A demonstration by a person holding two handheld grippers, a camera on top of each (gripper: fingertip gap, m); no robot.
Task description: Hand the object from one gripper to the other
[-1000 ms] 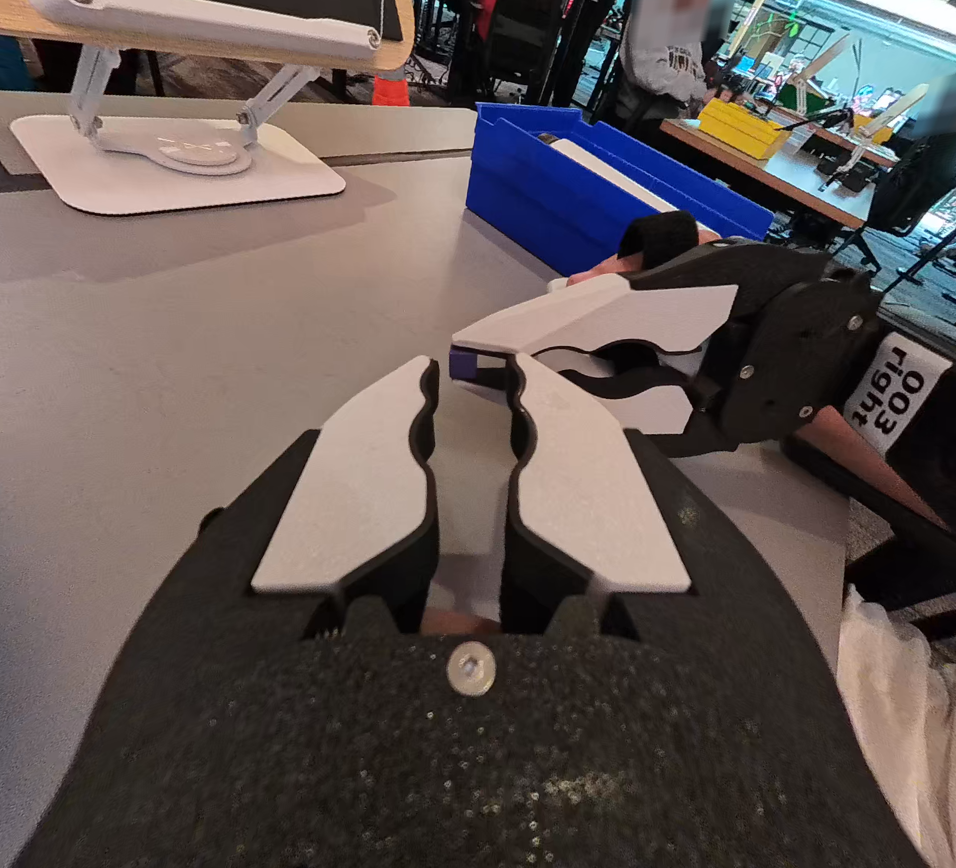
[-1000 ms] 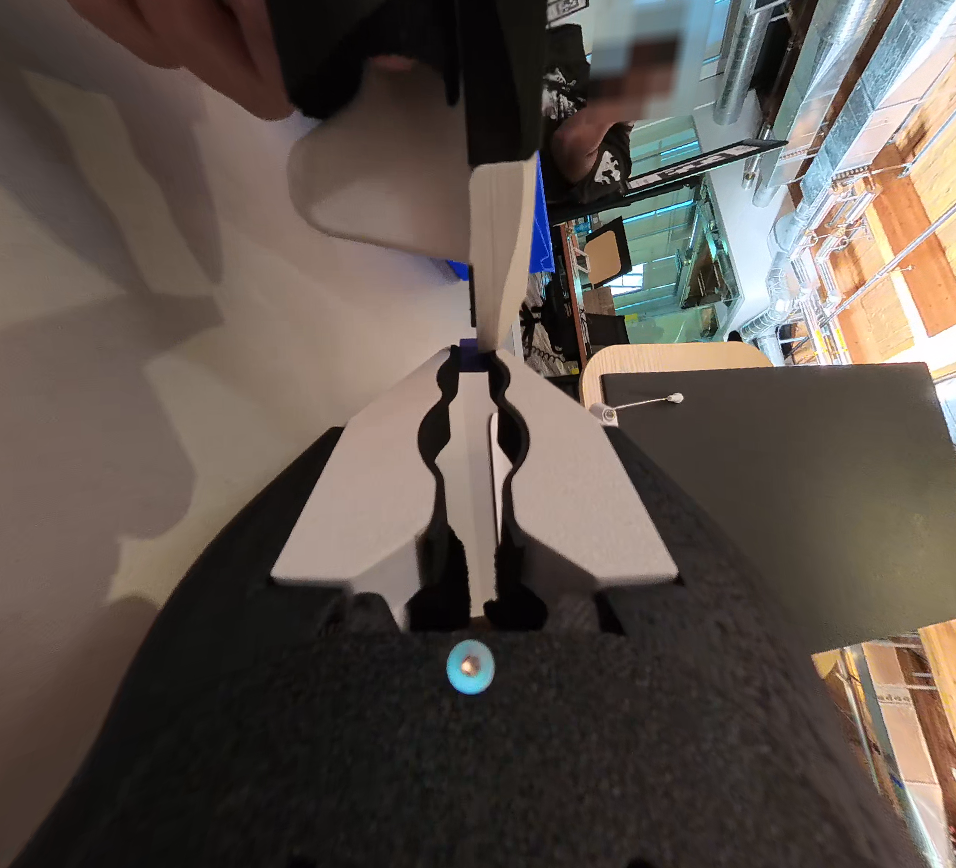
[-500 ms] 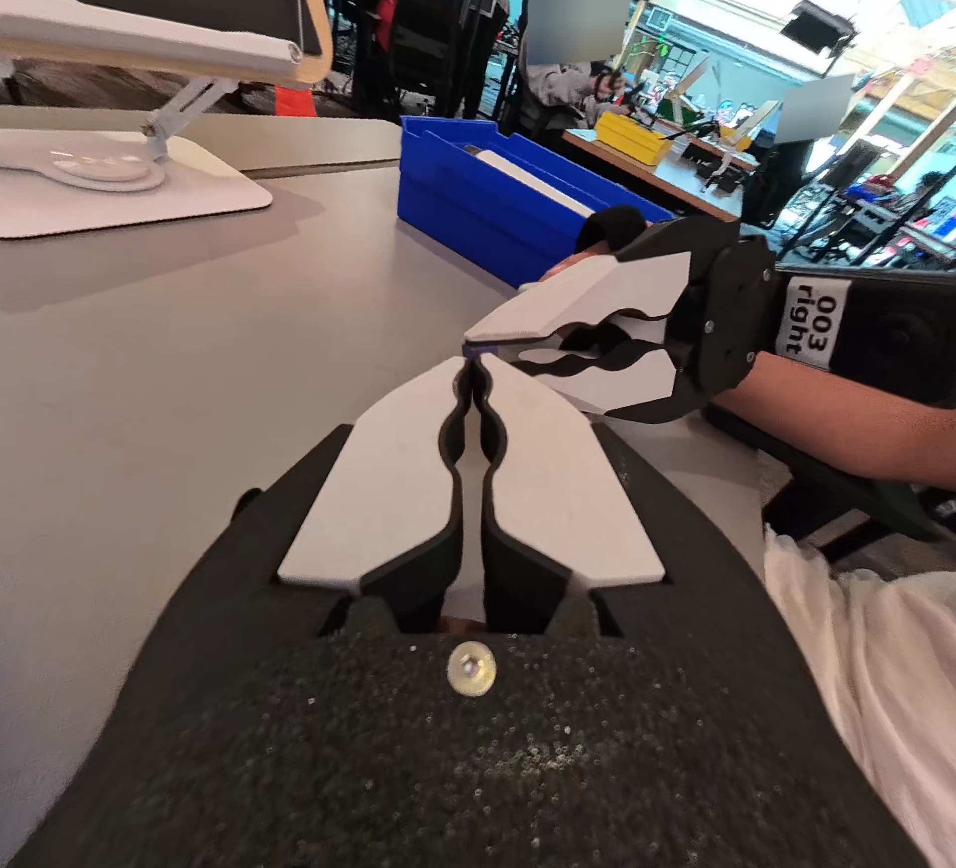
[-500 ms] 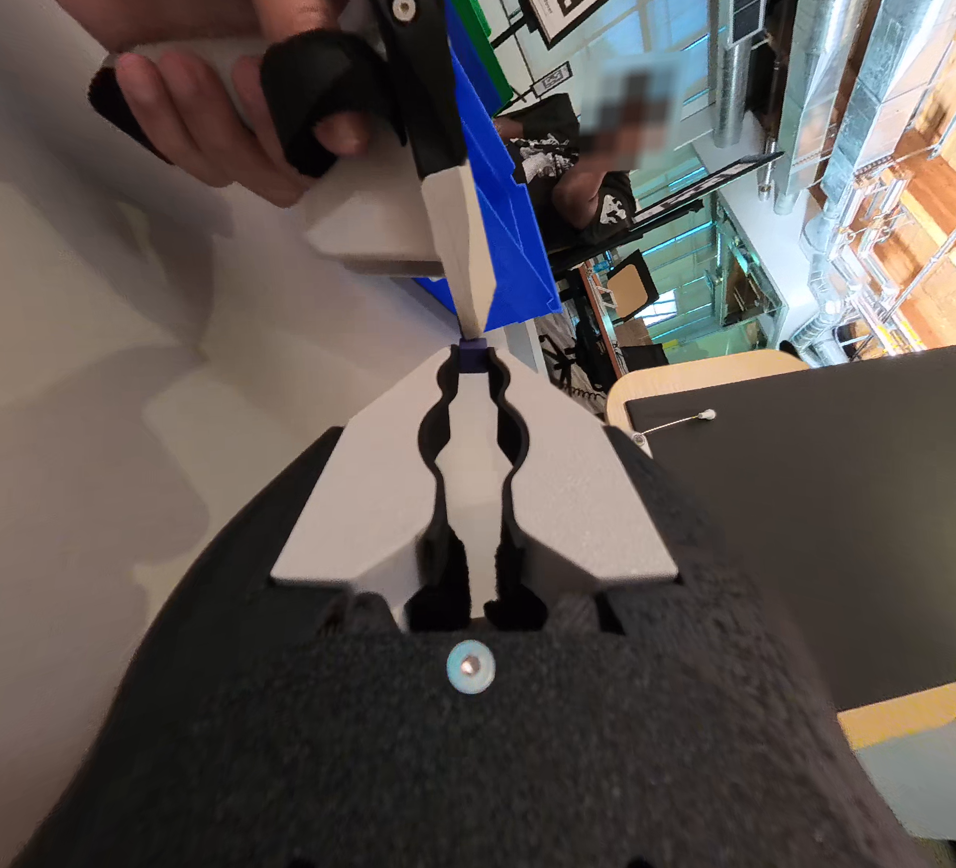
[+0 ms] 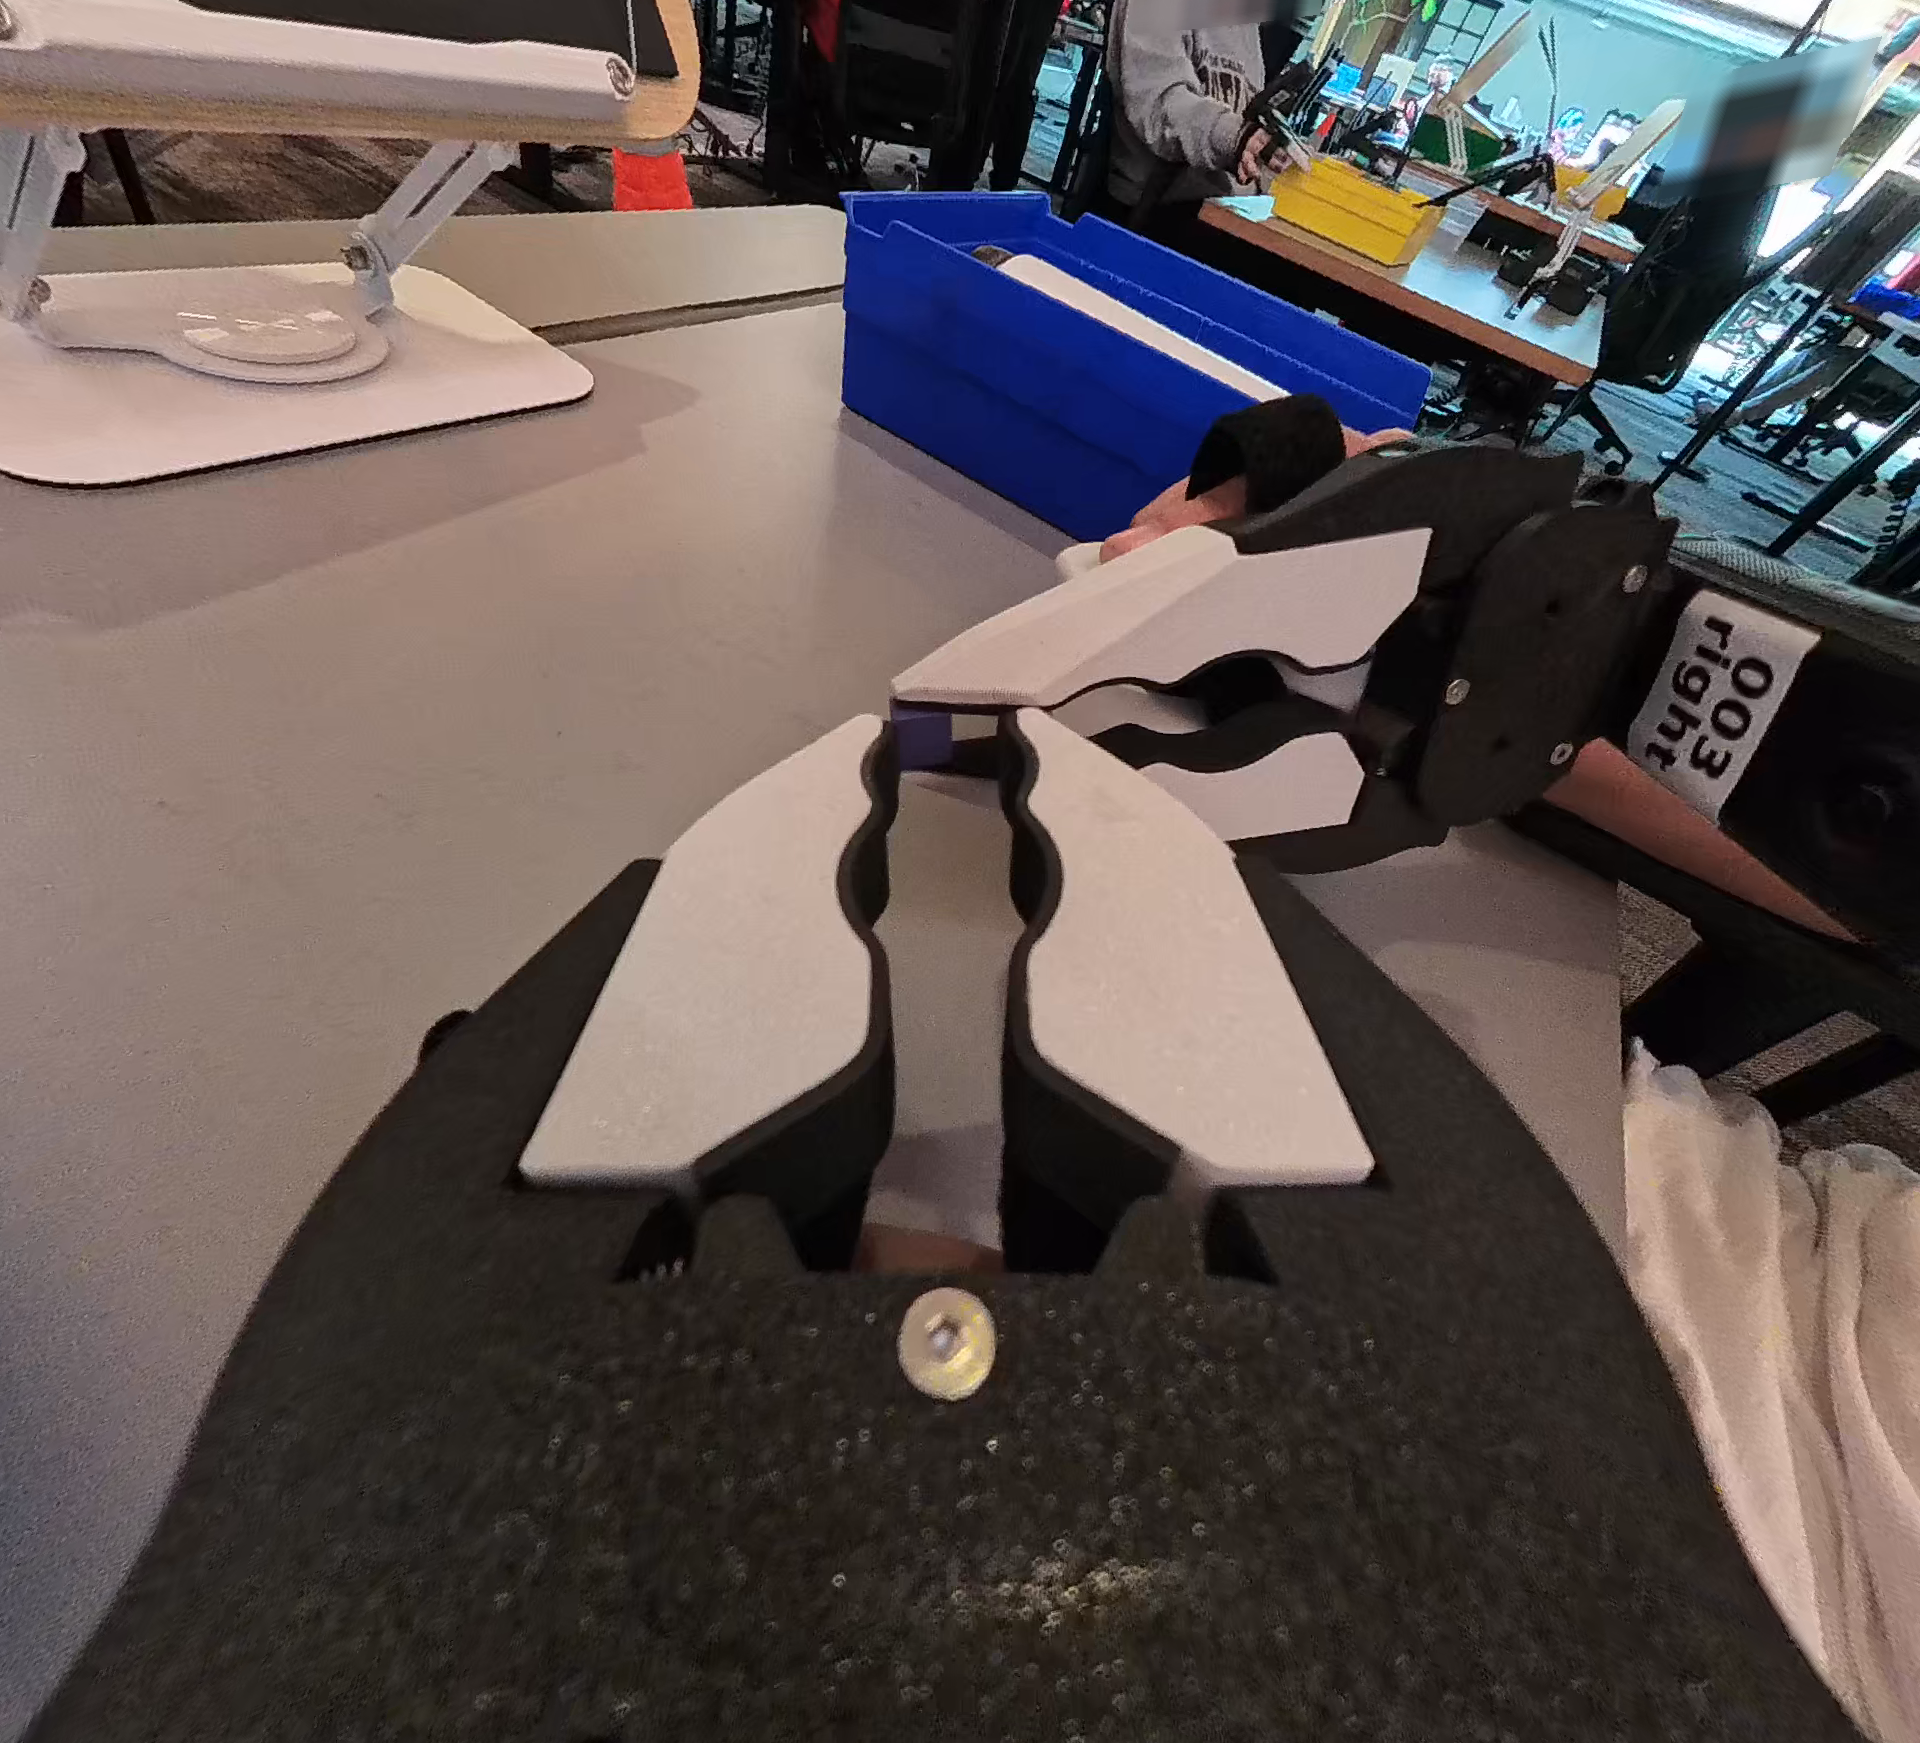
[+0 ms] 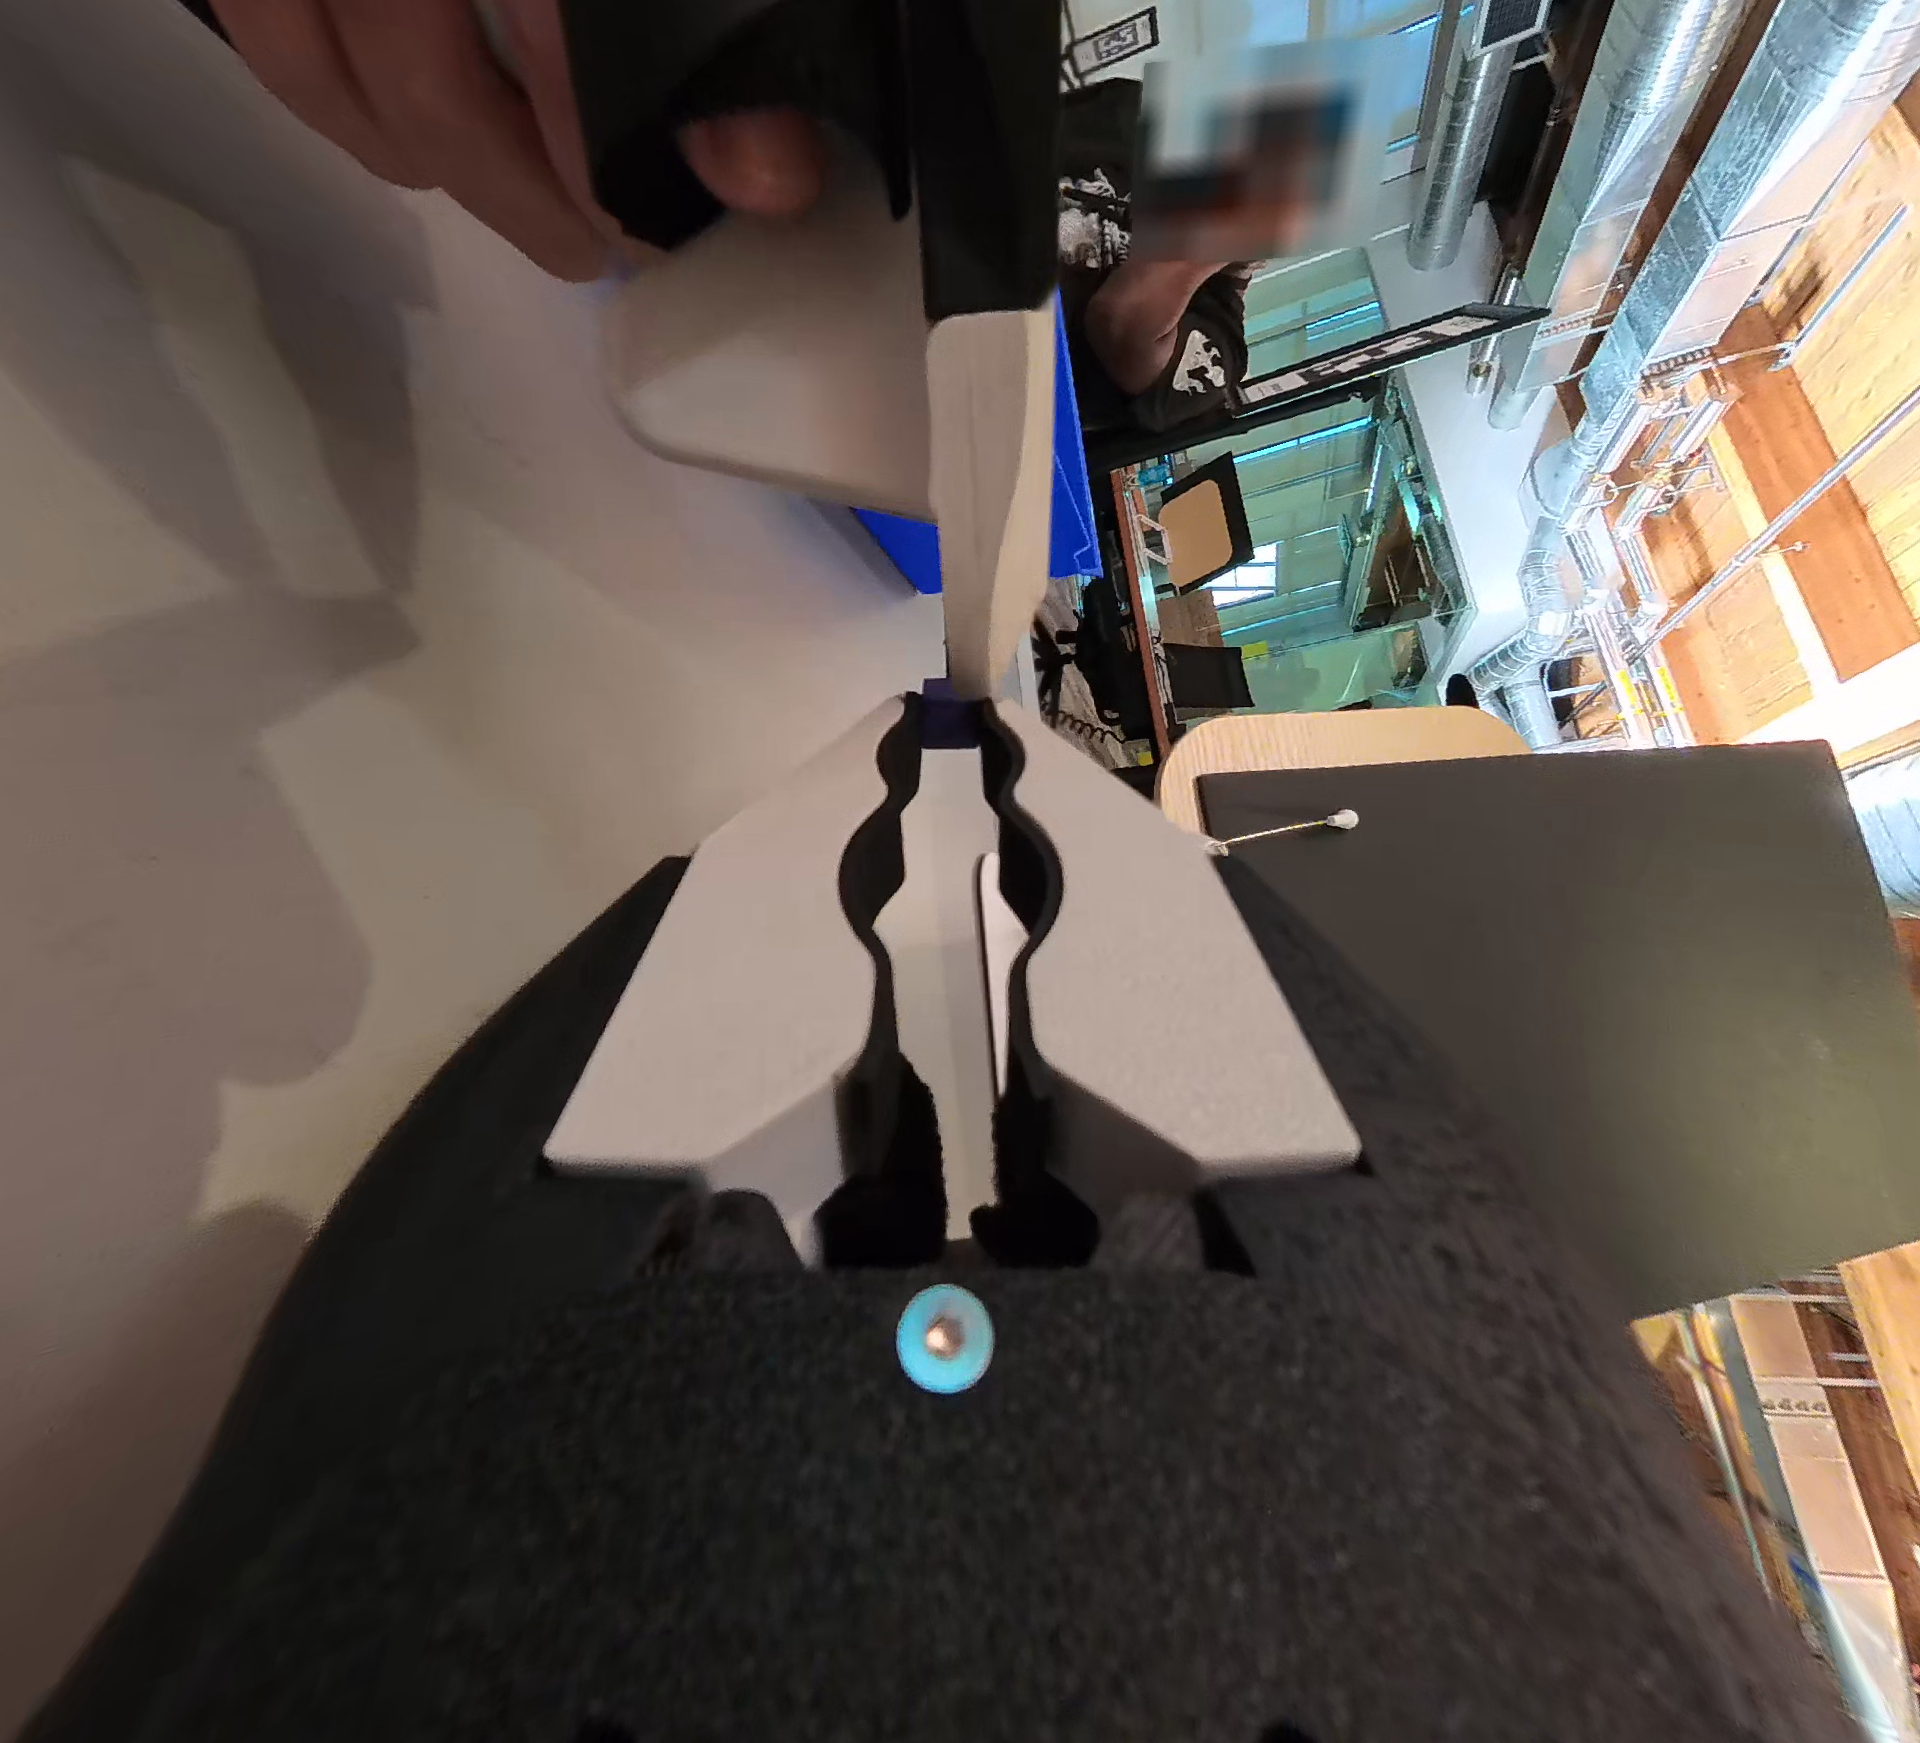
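Note:
A small blue block [image 5: 920,743] is pinched at the tips of my right gripper [image 5: 920,725], which reaches in from the right, just above the grey table [image 5: 312,758]. My left gripper [image 5: 943,732] is open, and its two fingertips flank the block with a gap on the right side. In the right wrist view the right gripper [image 6: 951,714] is shut on the block [image 6: 951,725]. One finger [image 6: 987,550] of the left gripper comes down from above and ends beside the block. A hand [image 6: 364,31] holds the left gripper.
A blue bin [image 5: 987,384] holding a white object stands behind the grippers. A white stand [image 5: 260,343] carrying a black board is at the back left. White cloth [image 5: 1766,1381] lies at the table's right edge. A person sits at a far table. Both grippers' tips are close together, under 4 cm apart.
My left jaws were nearly closed around the block half a second ago and now stand wider apart. My right gripper has kept its hold on the block throughout.

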